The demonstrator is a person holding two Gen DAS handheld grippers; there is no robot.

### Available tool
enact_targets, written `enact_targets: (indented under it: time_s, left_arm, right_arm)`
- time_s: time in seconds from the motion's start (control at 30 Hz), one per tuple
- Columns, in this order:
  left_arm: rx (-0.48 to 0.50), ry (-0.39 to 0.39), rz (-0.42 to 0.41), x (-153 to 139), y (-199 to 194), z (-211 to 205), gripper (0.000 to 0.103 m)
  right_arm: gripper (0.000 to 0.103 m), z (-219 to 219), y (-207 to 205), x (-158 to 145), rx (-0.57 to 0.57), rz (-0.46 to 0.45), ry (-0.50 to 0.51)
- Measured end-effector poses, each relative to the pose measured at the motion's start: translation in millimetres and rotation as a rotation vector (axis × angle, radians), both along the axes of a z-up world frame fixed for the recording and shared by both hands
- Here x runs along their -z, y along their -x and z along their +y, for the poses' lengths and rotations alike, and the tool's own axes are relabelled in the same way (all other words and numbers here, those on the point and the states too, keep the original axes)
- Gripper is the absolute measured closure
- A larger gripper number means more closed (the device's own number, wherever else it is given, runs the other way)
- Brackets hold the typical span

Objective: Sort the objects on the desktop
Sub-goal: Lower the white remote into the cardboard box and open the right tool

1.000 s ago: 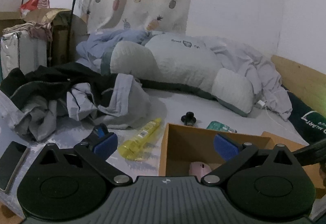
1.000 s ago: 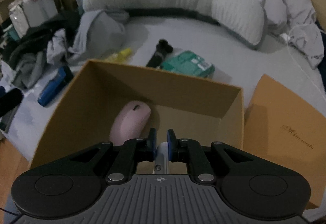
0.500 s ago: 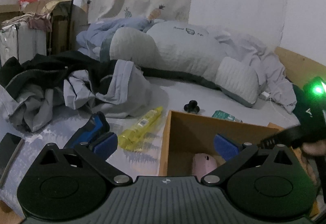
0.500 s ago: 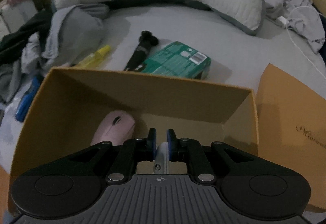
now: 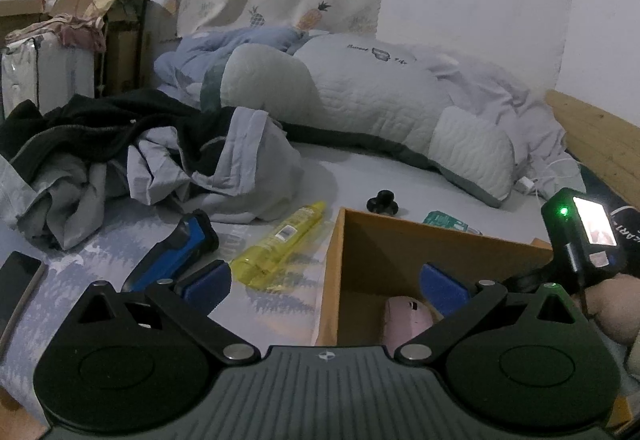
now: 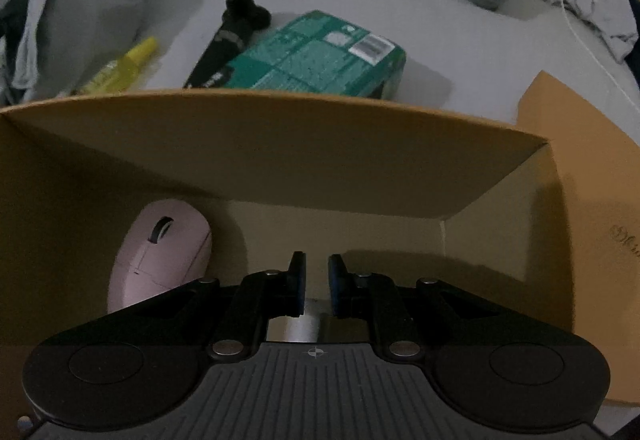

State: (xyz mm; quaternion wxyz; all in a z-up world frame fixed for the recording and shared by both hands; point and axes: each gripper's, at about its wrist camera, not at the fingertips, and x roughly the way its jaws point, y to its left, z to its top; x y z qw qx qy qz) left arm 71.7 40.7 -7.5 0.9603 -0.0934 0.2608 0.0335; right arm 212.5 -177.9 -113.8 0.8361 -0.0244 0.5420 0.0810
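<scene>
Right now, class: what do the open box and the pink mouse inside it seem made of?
Box: probably matte brown cardboard, given its thin flat walls and folded corner seam. Pink mouse: apparently smooth moulded plastic with a soft sheen and a dark scroll wheel.

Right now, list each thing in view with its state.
Left gripper: open, empty.
Right gripper: slightly parted inside the box; grip unclear.
Cardboard box: open-topped.
Pink mouse: lying in the box.
Yellow bottle: lying flat.
Green packet: lying outside the box.
</scene>
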Motion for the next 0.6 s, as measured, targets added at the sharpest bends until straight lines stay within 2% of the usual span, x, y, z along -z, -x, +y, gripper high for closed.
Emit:
enact_targets:
  time_s: [0.27,0.47,0.5,0.6]
  left_arm:
    - [-0.008,0.0,0.004,-1,2,-8,0.0]
    - [-0.002,-0.009,0.001,-2,2,-10,0.0]
    - [-0.001,-0.01,0.001,-2,1,-11,0.0]
    - [0.0,-0.015,-0.001,-3,1,-12,0.0]
  right_arm:
    - [0.089,-4,5,-5,-0.01,-0.003,-0.006]
    - [0.088,-11,18,-20,-0.033,-0.032,-0.03]
    - [0.087,-12,22,-24,-0.035,-0.038,-0.036]
    - [0.074,-17,33,-38,-0.048,-0.066,-0.059]
